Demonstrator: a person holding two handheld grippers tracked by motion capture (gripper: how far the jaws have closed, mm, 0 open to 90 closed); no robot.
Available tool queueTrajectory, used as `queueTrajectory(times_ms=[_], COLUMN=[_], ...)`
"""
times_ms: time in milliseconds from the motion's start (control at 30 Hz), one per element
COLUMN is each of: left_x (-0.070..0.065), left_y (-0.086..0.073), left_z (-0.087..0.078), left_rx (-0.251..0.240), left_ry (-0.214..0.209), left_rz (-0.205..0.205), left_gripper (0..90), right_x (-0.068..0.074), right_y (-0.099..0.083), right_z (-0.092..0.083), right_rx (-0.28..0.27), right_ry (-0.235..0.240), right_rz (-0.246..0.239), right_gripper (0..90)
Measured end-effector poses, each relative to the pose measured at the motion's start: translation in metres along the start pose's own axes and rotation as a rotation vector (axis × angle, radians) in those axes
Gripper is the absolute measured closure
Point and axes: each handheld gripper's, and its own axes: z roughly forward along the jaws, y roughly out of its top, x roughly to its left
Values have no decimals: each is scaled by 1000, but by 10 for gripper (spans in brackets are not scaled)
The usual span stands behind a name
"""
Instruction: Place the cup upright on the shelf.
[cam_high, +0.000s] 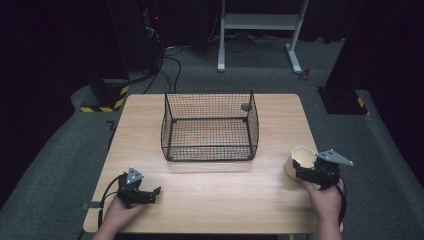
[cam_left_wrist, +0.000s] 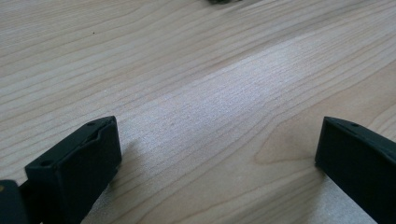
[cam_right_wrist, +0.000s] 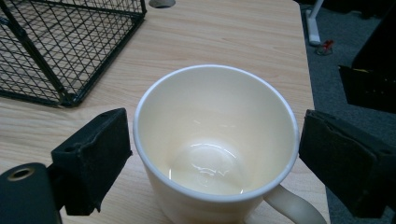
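Right tool (cam_right_wrist: 212, 158) wide, seemingly touching mug (cam_right_wrist: 215, 135).

Lighting: overhead, on table (cam_high: 210, 200); surroundings near black. High view: soft, low detail. Left gripper view: pale glare band on wood between the jaws, soft shadow beside the left one. Right gripper view: sharp; highlights inside mug (cam_right_wrist: 215, 140) between jaws.

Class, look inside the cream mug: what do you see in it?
The mug is empty: its glossy cream bottom shows, bare. The near inner wall is hidden below the rim. The right claw straddles it.
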Motion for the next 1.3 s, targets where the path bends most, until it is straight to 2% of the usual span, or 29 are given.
queueTrajectory(times_ms=[167, 233, 533, 833, 933, 1233, 1300], left_x=[0, 0, 0, 0, -1, -1, -1], left_y=[0, 0, 0, -1, -1, -1, -1], left_z=[0, 0, -1, -1, -1, -1, -1], left_rx=[-1, -2, 0, -1, -1, -1, -1], left_ry=[1, 2, 1, 3, 1, 5, 3], left_rz=[-1, 0, 1, 1, -3, -2, -4], left_gripper=[6, 6, 6, 5, 5, 5, 4], right_x=[0, 0, 0, 2, 7, 22, 33], right_y=[-2, -3, -4, -4, -4, -6, -7], right_z=[5, 8, 16, 17, 16, 11, 11], right_rx=[13, 17, 24, 42, 42, 46, 45], right_ry=[-1, 0, 0, 10, 32, 72, 93], right_rz=[-1, 13, 7, 14, -12, -35, -52], right_gripper=[88, 88, 87, 90, 90, 90, 90])
